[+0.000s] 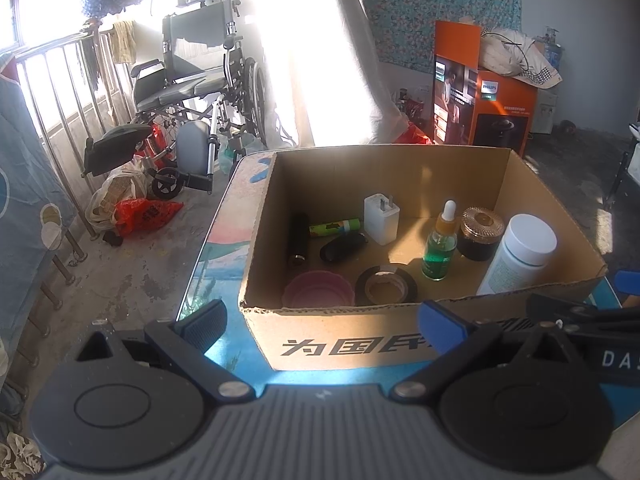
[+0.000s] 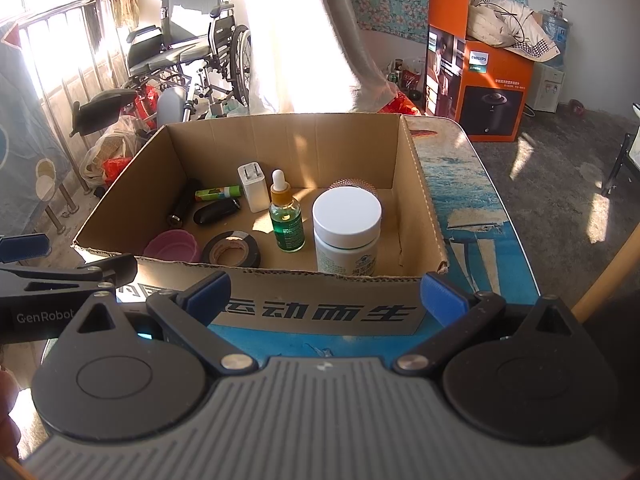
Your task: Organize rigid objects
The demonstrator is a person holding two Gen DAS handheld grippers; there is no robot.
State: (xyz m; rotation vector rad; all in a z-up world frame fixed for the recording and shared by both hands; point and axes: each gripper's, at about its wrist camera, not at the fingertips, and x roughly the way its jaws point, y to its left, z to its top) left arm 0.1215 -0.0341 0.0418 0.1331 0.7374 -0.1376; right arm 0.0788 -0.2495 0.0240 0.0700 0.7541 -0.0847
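An open cardboard box (image 1: 344, 336) (image 2: 320, 312) stands on a blue patterned table (image 2: 476, 240). Inside are a white-capped bottle (image 1: 520, 256) (image 2: 346, 232), a green dropper bottle (image 1: 440, 244) (image 2: 286, 220), a dark jar with a gold lid (image 1: 480, 236), a white charger (image 1: 381, 218) (image 2: 253, 187), a black tape roll (image 1: 386, 286) (image 2: 231, 249), a pink cup (image 1: 318, 290) (image 2: 173, 246), a black torch (image 1: 298, 240), a green tube (image 1: 334, 227) and a black case (image 1: 343, 247). My left gripper (image 1: 322, 326) and right gripper (image 2: 326, 296) hover open and empty before the box's near wall.
A wheelchair (image 1: 192, 92) stands by a metal railing (image 1: 60, 92) at the back left, with bags (image 1: 132, 208) on the floor. An orange Philips carton (image 1: 484, 108) topped with cloth sits at the back right. The table's rounded edge (image 1: 208, 248) runs left of the box.
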